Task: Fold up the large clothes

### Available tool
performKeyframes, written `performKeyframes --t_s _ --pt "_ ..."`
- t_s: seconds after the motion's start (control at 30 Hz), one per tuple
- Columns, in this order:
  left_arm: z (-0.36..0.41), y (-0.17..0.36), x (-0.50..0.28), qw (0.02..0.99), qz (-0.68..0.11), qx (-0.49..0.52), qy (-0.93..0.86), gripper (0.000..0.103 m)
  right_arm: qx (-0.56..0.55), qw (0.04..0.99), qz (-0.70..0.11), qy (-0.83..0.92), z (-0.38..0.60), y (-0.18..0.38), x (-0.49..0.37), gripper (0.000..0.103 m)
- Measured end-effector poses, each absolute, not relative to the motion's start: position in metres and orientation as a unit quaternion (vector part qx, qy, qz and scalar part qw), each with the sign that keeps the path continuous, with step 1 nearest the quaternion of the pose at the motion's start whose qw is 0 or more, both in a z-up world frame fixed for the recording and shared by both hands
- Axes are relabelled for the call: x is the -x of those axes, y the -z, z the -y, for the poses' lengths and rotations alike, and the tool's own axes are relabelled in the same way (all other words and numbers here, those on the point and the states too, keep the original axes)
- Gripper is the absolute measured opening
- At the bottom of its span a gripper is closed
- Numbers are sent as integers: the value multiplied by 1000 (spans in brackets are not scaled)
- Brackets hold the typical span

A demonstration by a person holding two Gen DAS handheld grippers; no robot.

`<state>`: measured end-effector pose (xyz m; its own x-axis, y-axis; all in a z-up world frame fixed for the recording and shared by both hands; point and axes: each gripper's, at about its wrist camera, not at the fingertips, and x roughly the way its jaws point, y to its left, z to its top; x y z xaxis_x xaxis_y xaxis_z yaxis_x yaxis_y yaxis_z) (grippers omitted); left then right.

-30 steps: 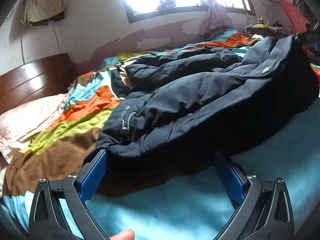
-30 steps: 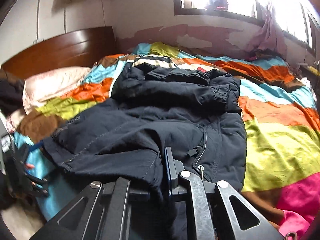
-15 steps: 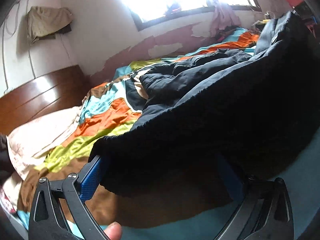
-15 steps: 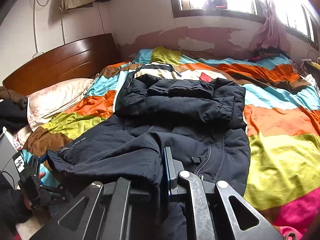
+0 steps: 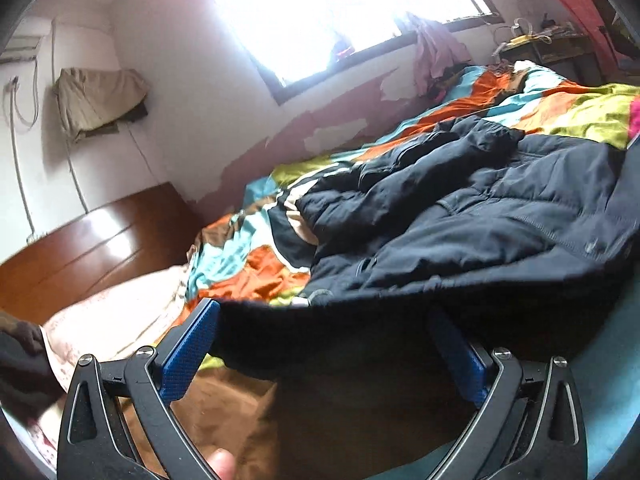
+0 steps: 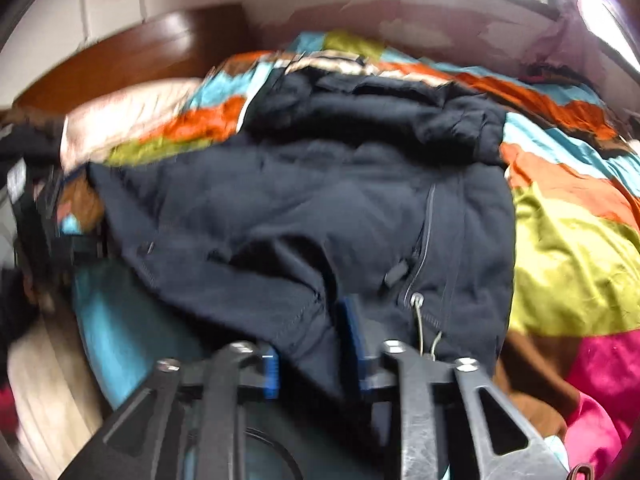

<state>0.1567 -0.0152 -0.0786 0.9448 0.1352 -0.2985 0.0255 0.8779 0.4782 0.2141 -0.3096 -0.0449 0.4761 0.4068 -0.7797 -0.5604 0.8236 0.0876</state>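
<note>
A large dark navy padded jacket (image 5: 460, 220) lies across a bed with a multicoloured patchwork cover (image 5: 248, 264). My left gripper (image 5: 320, 344) is wide open, and the jacket's raised hem hangs between its blue pads (image 5: 188, 348), untouched by either pad. In the right wrist view the jacket (image 6: 320, 208) fills the middle. My right gripper (image 6: 312, 344) has its blue pads a little apart with a fold of the jacket's hem between them. The left gripper (image 6: 36, 208) shows blurred at the jacket's far left corner.
A wooden headboard (image 5: 92, 248) and a pale pillow (image 5: 112, 320) are at the left. A bright window (image 5: 344, 12) and a peeling wall are behind the bed. A teal sheet (image 6: 108, 328) covers the near bed edge. A pink patch (image 6: 600, 380) lies at lower right.
The left gripper has risen and tilted up, with the jacket hem lifted. The right gripper's pads have parted slightly around the hem fold, and its view has swung and blurred.
</note>
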Motion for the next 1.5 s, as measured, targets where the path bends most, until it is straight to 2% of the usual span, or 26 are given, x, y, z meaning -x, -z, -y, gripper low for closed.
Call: performKeyframes --t_s 0.07,0.1,0.27,0.53,0.6,0.67,0.73,0.77,0.8,0.87,0.93,1.0,1.07,1.27,1.43,1.5 --pt "18 79 -155 949 -155 -272 -24 101 123 844 -433 -290 307 52 -205 58" --pt "19 82 -156 946 -156 -284 -22 101 145 838 -436 -296 303 57 -200 62" --pt "16 95 -166 939 -191 -287 1 101 240 812 -445 -292 278 85 -192 67" --pt "7 119 -166 922 -241 -299 53 101 285 811 -444 -252 258 104 -209 74" --pt "8 119 -167 923 -239 -297 46 101 279 821 -430 -251 257 102 -209 68" --pt "12 120 -169 922 -229 -310 33 101 279 834 -414 -236 257 98 -209 36" --pt "13 119 -170 923 -219 -316 28 93 252 842 -409 -243 264 88 -213 26" --pt "14 117 -171 923 -219 -317 29 81 239 845 -410 -247 266 84 -215 20" --pt "14 115 -173 922 -221 -315 32 72 220 846 -414 -254 269 77 -219 19" --pt "14 109 -177 924 -227 -306 45 67 184 844 -426 -268 274 63 -229 14" --pt "15 103 -180 922 -233 -302 60 51 150 842 -435 -281 278 48 -240 13" --pt "18 96 -184 919 -248 -297 79 24 113 837 -447 -295 282 32 -254 12" --pt "20 87 -190 918 -259 -286 90 10 90 831 -455 -306 282 16 -266 11" --pt "13 46 -205 936 -272 -208 83 6 95 838 -440 -309 278 -20 -282 9" --pt "-1 25 -208 936 -298 -124 141 6 75 852 -421 -301 282 -36 -286 8" --pt "-7 25 -205 931 -310 -93 167 9 68 856 -416 -299 284 -40 -291 8"
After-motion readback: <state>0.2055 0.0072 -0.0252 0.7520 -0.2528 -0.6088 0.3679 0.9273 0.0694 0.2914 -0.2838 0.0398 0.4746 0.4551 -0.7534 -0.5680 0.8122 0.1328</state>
